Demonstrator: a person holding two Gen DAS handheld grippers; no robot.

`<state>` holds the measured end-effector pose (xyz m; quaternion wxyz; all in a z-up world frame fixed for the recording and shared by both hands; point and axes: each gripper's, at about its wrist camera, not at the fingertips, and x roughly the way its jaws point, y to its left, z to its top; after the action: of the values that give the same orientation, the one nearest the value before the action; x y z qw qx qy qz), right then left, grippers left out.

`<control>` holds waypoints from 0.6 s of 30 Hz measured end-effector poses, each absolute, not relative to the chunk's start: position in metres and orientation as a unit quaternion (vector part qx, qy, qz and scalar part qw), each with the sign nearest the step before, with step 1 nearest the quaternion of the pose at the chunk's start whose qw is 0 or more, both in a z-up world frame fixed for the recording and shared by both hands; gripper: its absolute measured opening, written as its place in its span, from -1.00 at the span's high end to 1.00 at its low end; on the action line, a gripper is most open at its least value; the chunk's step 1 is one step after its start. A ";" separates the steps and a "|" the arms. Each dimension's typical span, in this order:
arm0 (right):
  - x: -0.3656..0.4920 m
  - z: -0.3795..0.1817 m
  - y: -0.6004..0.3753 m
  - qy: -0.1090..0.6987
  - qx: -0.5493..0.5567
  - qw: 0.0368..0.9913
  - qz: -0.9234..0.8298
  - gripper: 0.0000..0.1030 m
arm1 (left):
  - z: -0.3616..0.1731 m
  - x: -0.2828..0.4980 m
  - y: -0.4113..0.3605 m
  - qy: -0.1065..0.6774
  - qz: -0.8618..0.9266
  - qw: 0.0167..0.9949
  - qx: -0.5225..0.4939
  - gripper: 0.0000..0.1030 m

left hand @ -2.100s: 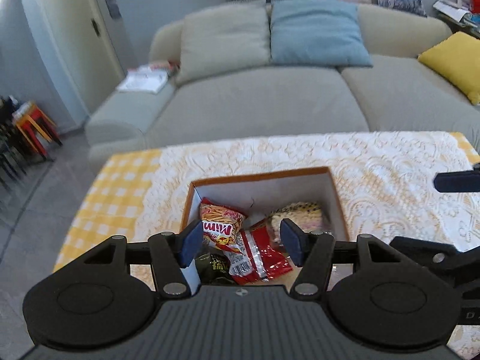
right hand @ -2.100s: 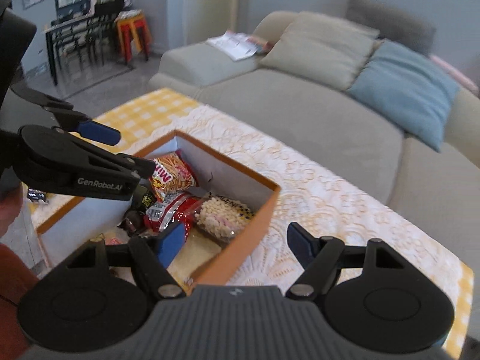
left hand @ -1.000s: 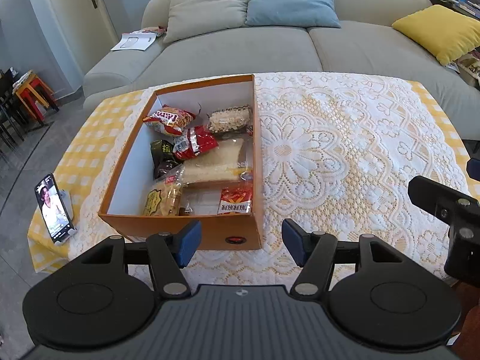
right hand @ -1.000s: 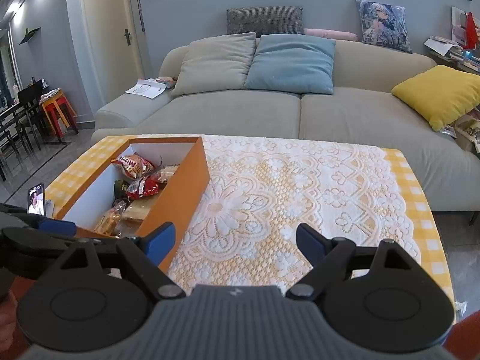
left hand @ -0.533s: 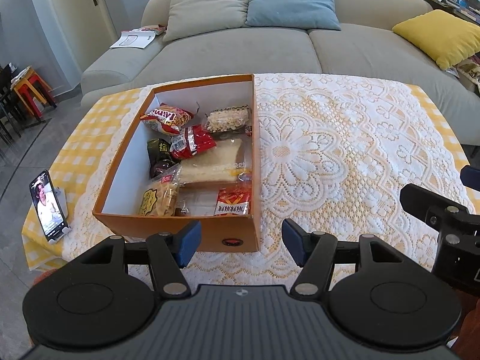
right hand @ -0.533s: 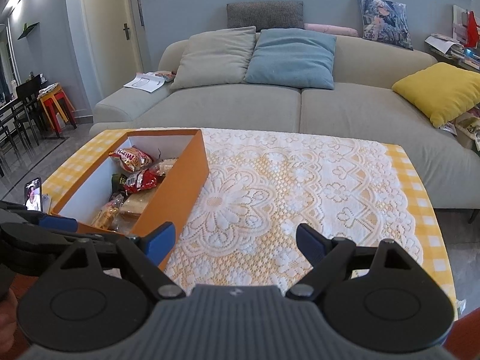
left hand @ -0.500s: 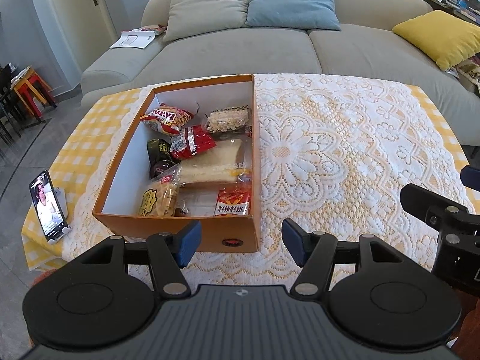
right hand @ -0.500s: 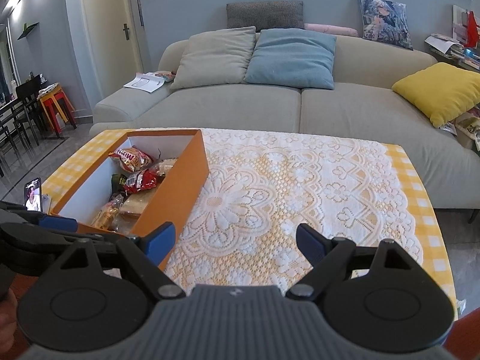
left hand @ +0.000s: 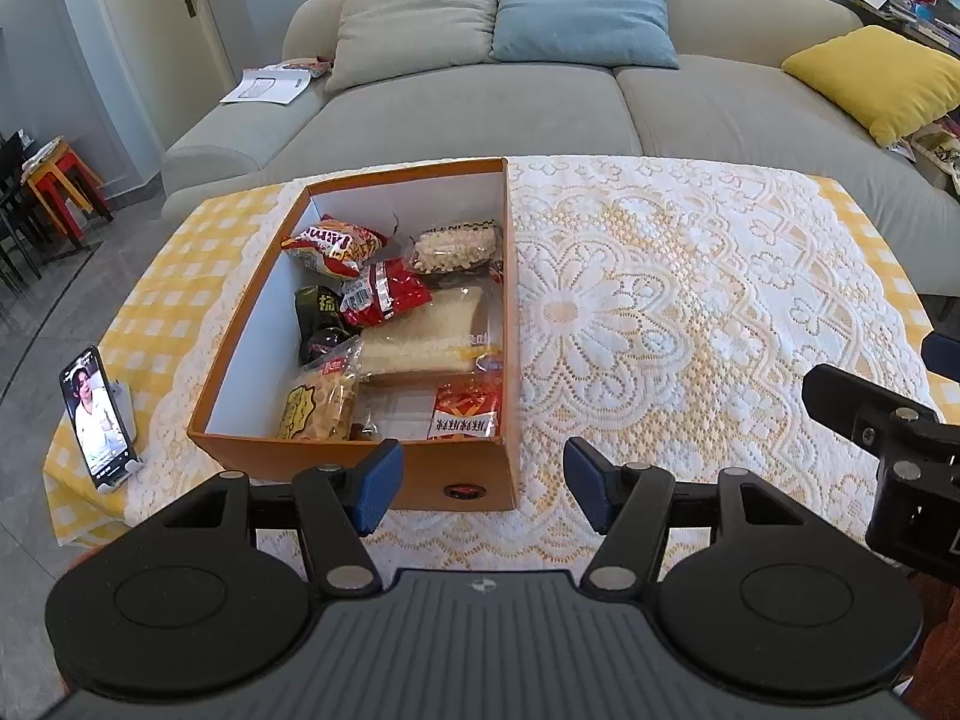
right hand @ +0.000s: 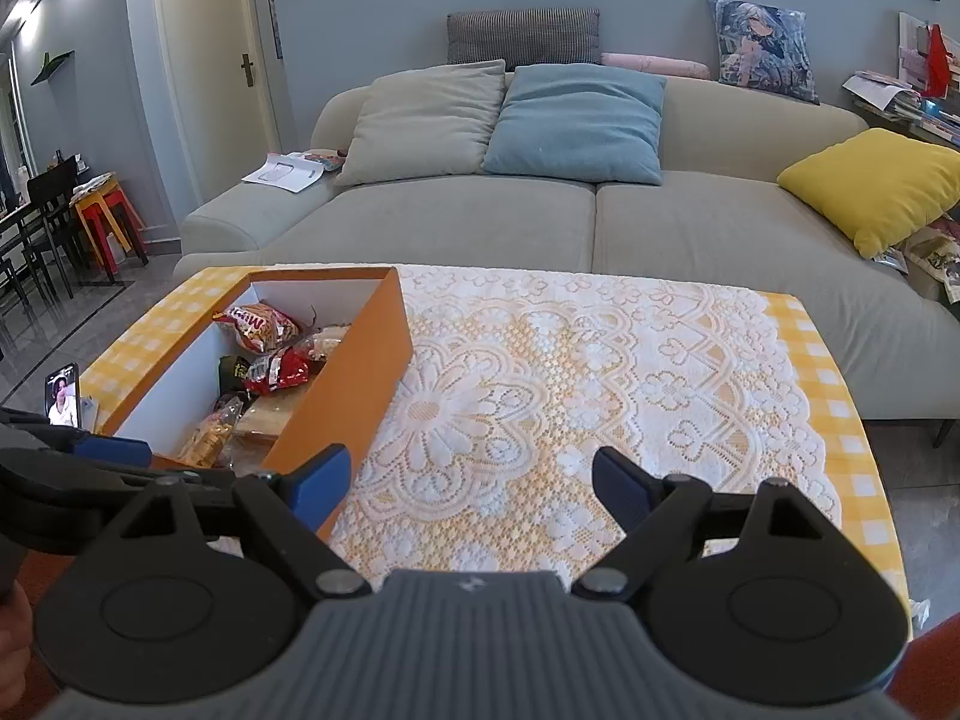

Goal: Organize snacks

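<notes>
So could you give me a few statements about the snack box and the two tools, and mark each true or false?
1. The orange box holds several snack packets. True.
2. The left tool grips a red packet. False: it is open and holds nothing.
3. A phone stands on the table left of the box. True.
4. The right tool is shut. False: its jaws stand apart over the lace tablecloth.
5. The sliced bread lies on the tablecloth. False: it is inside the box.

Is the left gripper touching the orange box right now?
Cannot tell. In the left wrist view the open left gripper has one fingertip overlapping the orange box near wall; no gap or contact shows plainly.
</notes>
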<state>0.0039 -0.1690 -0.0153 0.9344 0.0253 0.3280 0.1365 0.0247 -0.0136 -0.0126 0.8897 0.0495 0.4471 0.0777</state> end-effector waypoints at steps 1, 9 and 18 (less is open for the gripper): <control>0.004 -0.015 -0.169 0.327 0.025 0.935 0.136 -0.66 | -0.012 0.025 -0.014 0.446 0.078 0.890 0.050 -0.41; 0.004 -0.012 -0.172 0.320 0.026 0.938 0.132 -0.66 | -0.008 0.025 -0.019 0.438 0.066 0.895 0.055 -0.41; 0.004 -0.007 -0.176 0.311 0.025 0.942 0.122 -0.66 | -0.006 0.026 -0.022 0.433 0.054 0.899 0.050 -0.41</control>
<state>0.0041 -0.1755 -0.0069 0.9423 0.0246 0.3110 0.1217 0.0264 -0.0223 -0.0059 0.8985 0.0504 0.4327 0.0537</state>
